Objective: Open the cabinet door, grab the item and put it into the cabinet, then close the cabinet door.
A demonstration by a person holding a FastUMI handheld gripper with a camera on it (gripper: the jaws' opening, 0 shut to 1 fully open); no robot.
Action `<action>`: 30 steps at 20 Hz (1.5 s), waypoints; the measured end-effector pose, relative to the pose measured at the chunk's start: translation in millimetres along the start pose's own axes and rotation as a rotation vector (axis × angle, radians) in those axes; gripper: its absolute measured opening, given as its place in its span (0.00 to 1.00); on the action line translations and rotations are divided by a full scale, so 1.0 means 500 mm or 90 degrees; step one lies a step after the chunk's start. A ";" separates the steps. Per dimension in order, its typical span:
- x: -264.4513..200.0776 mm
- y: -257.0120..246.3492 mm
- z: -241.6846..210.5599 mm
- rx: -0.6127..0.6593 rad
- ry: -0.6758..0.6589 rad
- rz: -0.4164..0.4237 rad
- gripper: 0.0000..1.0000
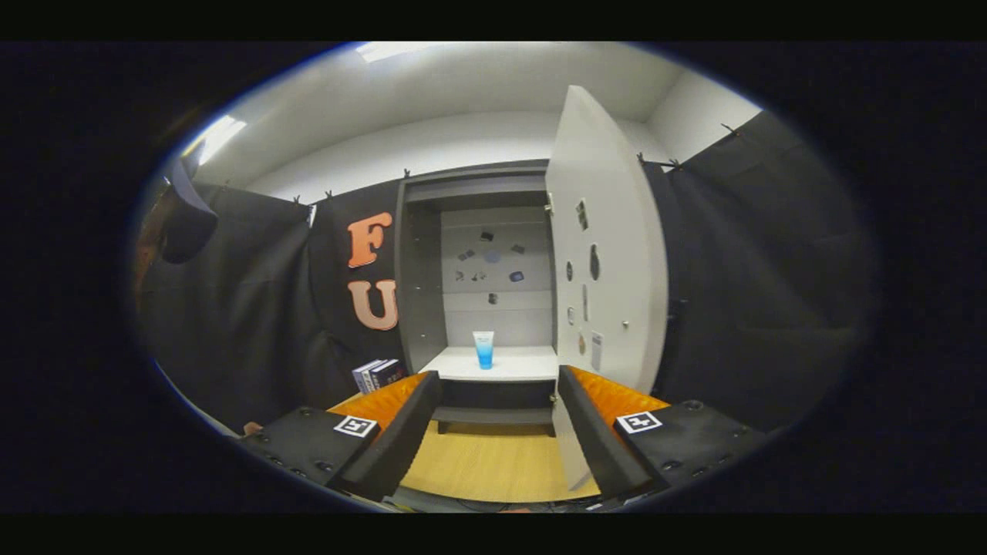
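While the gripper (493,432) is held well back from the cabinet (420,270), its jaws are kept wide apart and nothing is gripped between them. Beyond the fingers, the cabinet door (605,254) is seen swung open to the right. A blue tube (483,349) is placed upright on the white shelf (524,366) inside. Some books (378,374) are seen beside the cabinet.

The small items (493,266) on the cabinet's back panel (497,308) are too small to identify. The left finger (401,439) hides part of the books (378,374).
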State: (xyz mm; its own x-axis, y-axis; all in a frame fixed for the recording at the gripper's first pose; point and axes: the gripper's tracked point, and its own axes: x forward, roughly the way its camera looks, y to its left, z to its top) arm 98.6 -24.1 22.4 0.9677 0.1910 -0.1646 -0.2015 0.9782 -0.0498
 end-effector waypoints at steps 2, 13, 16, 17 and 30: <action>-0.036 -0.069 0.013 0.009 -0.015 -0.047 0.97; -0.003 -0.408 -0.005 0.075 -0.025 -0.309 0.97; 0.037 -0.431 -0.013 0.078 -0.023 -0.305 0.97; 0.055 -0.429 -0.016 0.081 -0.021 -0.296 0.97; 0.065 -0.395 -0.006 0.031 -0.026 -0.326 0.96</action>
State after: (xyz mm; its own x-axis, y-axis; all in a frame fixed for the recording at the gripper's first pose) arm 169.4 -211.1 23.7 0.9456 -0.3118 -0.0927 0.3065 0.9495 -0.0673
